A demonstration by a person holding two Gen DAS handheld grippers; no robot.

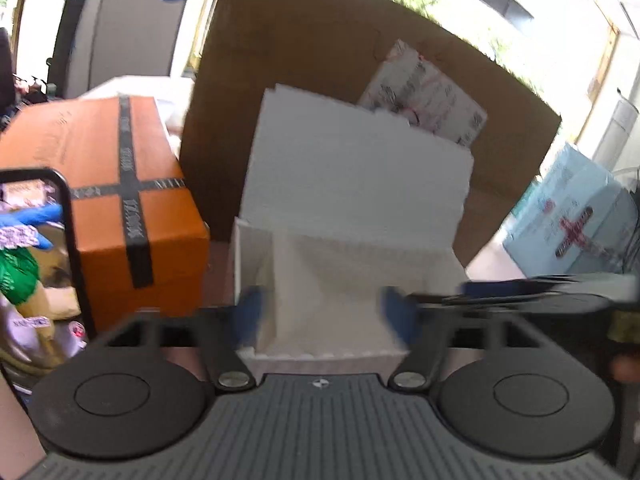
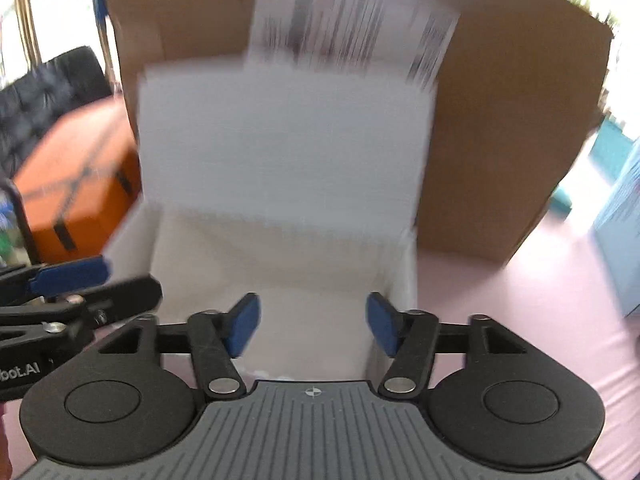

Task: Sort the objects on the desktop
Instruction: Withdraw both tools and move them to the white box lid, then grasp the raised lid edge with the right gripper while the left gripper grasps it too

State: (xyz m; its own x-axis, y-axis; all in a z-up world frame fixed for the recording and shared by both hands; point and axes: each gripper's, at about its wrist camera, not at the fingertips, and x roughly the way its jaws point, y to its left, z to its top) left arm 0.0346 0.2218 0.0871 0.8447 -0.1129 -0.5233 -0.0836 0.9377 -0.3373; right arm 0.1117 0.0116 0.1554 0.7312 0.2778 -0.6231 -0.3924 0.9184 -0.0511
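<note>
Both the left gripper and right gripper, jaws spread and empty, face the open white box mid-frame, so the next move is probably gripping it.

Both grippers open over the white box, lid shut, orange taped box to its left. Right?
Not quite: the white box has its lid up, interior exposed, as the right wrist view shows. Both the left gripper and right gripper have jaws apart; the orange taped box is to its left.

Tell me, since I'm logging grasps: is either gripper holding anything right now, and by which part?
Nothing is held. The left gripper and right gripper are both open, fingers apart, above the open white box.
</note>
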